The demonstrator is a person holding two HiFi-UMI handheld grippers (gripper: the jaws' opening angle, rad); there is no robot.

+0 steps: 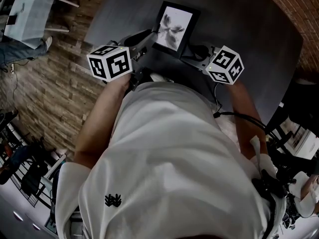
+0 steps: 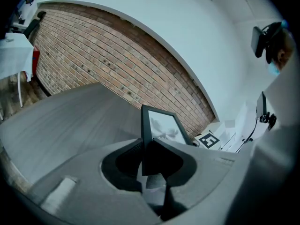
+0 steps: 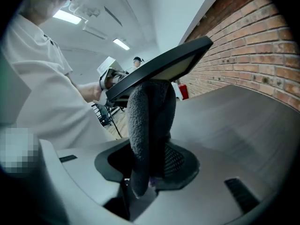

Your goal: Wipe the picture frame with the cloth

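Frame (image 1: 173, 26) sits clamped in my left tongs (image 2: 145, 146) by the desk's (image 1: 239, 14) near edge; my right tongs (image 3: 149, 156) grip the cloth (image 3: 147, 111) touching it.

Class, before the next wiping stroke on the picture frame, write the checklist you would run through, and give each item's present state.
1. Grip of left gripper on picture frame: ok, jaws clamped on its edge.
2. Grip of right gripper on cloth: ok, jaws shut on it.
3. Cloth meets the frame: ok, its top reaches the frame's near edge.
4. Cloth lies on the glass face: cannot tell.
5. Frame's lower edge rests on table: cannot tell.
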